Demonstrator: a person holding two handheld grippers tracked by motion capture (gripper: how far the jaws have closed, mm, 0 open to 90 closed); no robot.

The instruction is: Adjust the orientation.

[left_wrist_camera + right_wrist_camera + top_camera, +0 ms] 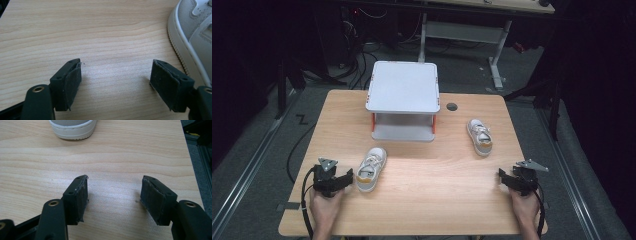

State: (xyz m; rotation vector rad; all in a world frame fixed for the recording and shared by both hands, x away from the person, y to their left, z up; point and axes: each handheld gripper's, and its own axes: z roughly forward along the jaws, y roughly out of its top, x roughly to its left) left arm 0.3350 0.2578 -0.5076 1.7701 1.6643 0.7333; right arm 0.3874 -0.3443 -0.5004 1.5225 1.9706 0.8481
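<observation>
Left claw (346, 178) gaping wide over bare worktop (437, 180) at the near left corner, gripping nothing, just beside the nearer white shoe (371, 169), perhaps brushing its sole. Right claw (503, 176) likewise spread and empty at the near right; second shoe (480, 136) farther off, apart. White shelf stand (402, 95) at the far edge.

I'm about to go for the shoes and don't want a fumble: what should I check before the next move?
1. Left gripper jaws open, nothing between: ok.
2. Right gripper jaws open, nothing between: ok.
3. Near white sneaker lies beside the left gripper, apart from it: ok.
4. Far white sneaker stands free ahead of the right gripper: ok.
5. White two-level rack has bare shelves: ok.
6. Laces tied: cannot tell.
</observation>
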